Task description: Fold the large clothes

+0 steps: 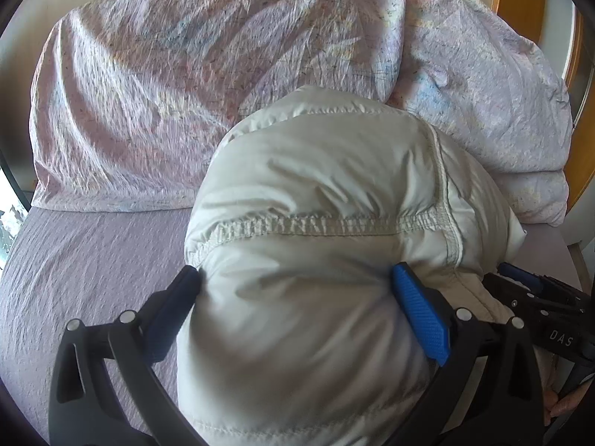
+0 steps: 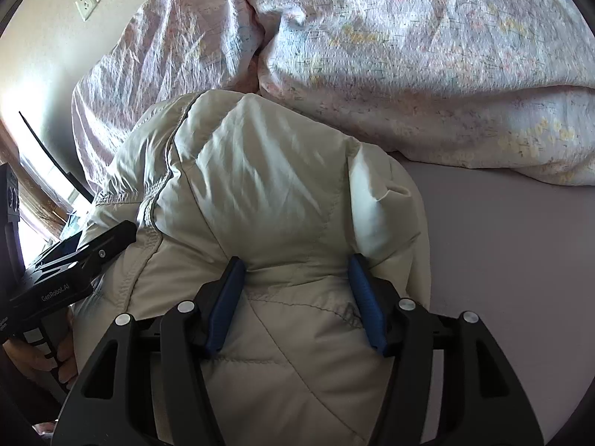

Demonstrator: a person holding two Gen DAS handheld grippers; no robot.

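Note:
A puffy cream quilted jacket (image 1: 327, 193) lies bunched on a lilac bed sheet (image 1: 85, 256). My left gripper (image 1: 297, 278) has its blue-padded fingers (image 1: 420, 308) pressed into a thick fold of the jacket between them. In the right wrist view the jacket (image 2: 260, 171) also bulges between the fingers (image 2: 227, 297) of my right gripper (image 2: 295, 264), which is shut on another thick fold. The right gripper's body shows at the right edge of the left wrist view (image 1: 539, 297); the left gripper's body shows at the left edge of the right wrist view (image 2: 74, 260).
A crumpled pastel floral duvet (image 1: 186, 85) is heaped behind the jacket and fills the top of the right wrist view (image 2: 409, 55). A wooden headboard (image 1: 520, 0) stands at the far right. A wall with a socket (image 2: 87, 2) and a bright window (image 2: 33, 193) lie to the left.

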